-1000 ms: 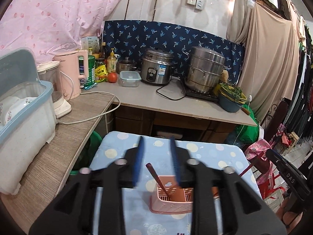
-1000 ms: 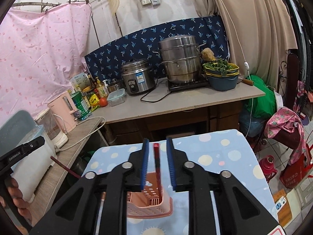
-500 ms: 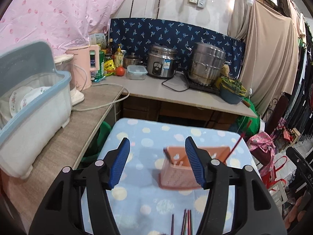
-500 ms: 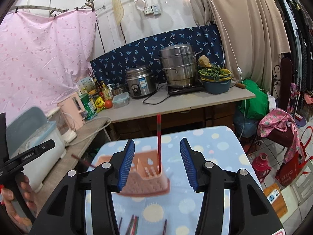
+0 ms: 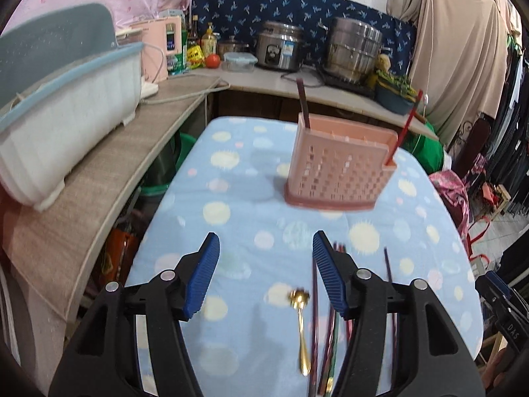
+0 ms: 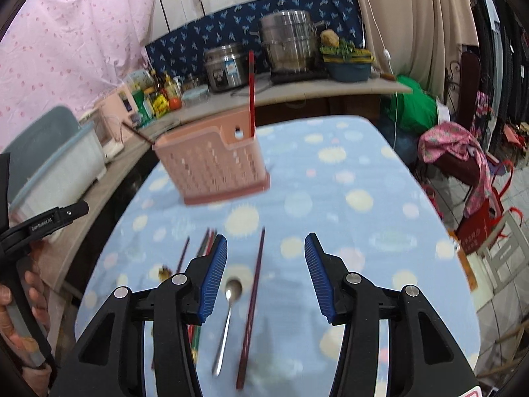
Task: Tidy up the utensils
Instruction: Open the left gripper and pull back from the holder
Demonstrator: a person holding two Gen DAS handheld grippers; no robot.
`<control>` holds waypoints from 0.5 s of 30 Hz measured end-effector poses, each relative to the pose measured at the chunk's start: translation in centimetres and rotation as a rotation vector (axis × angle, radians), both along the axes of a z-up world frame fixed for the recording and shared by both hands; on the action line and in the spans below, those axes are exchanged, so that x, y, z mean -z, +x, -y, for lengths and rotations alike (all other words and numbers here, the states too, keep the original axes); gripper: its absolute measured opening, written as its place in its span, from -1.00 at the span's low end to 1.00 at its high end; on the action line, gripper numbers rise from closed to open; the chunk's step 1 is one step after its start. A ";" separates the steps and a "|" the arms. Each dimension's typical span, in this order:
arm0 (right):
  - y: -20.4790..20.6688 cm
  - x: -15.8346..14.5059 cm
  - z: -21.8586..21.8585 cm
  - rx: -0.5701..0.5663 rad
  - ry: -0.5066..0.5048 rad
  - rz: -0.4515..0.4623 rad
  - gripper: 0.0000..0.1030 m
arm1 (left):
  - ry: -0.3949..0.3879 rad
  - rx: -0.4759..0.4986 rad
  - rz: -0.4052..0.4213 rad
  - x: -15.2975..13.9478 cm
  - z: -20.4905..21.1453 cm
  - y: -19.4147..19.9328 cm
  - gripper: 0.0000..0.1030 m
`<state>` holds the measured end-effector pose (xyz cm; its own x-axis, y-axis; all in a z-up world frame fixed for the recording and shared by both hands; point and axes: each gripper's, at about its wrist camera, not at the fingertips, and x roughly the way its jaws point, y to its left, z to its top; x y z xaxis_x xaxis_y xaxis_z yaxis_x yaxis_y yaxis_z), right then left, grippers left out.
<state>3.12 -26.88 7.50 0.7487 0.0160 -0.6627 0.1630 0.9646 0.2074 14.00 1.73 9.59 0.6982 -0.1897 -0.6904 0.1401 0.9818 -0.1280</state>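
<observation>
A pink slotted utensil basket [image 5: 340, 168] stands on the blue dotted tablecloth [image 5: 238, 198]; a dark chopstick [image 5: 303, 106] and a red chopstick [image 5: 405, 125] stand in it. It also shows in the right wrist view [image 6: 211, 165] with the red chopstick [image 6: 252, 92]. My left gripper [image 5: 264, 274] is open and empty above a gold spoon [image 5: 301, 324] and several loose chopsticks [image 5: 325, 347]. My right gripper [image 6: 266, 278] is open and empty above a silver spoon [image 6: 226, 324] and a dark chopstick [image 6: 252, 304].
A wooden counter [image 5: 99, 185] on the left holds a white and blue dish box [image 5: 62, 109]. The back counter [image 5: 264, 79] holds pots and bottles. A chair with pink cloth [image 6: 459, 152] stands right of the table. The left gripper's handle [image 6: 39, 228] shows at left.
Both grippers have pulled back and tilted down from the basket, opening wider. The loose spoons and chopsticks on the cloth now lie under them. The two chopsticks stay in the basket.
</observation>
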 end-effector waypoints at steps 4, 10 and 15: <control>-2.0 2.6 -1.1 -0.015 0.005 -0.055 -0.07 | 0.032 0.014 -0.043 2.5 0.1 -2.5 0.08; -4.0 5.6 -2.9 -0.044 -0.007 -0.108 -0.07 | 0.038 0.028 -0.108 5.5 0.0 -5.1 0.08; -4.6 7.6 -4.3 -0.070 -0.015 -0.145 -0.07 | 0.038 0.039 -0.141 7.1 0.3 -6.5 0.08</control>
<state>-1.49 -22.58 -0.08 0.6427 0.0541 -0.7642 0.1226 0.9774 0.1723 7.47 1.41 2.46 0.5866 -0.1870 -0.7880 0.1619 0.9804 -0.1122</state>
